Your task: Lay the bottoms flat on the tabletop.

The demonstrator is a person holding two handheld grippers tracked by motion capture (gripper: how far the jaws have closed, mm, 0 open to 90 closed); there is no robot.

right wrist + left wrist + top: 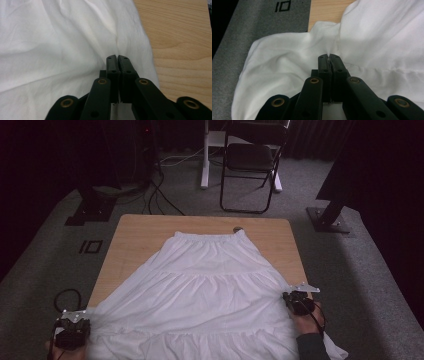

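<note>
From the high view, a white skirt (210, 290) lies spread on the desk (135, 235), waistband at the far end, left tongs (87, 320) and right tongs (289, 298) at its side edges. The left gripper view shows its tongs (329, 56) clenched on a fabric fold. The right gripper view shows its tongs (117, 57) pinching the skirt's edge beside bare wood.

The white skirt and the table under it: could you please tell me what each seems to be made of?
White skirt: thin, matte woven or jersey fabric, perhaps cotton; it falls in soft wrinkles and gathers at its tier seams. Table: light wood or wood-look laminate with a smooth finish; grain lines show in the right gripper view.
</note>
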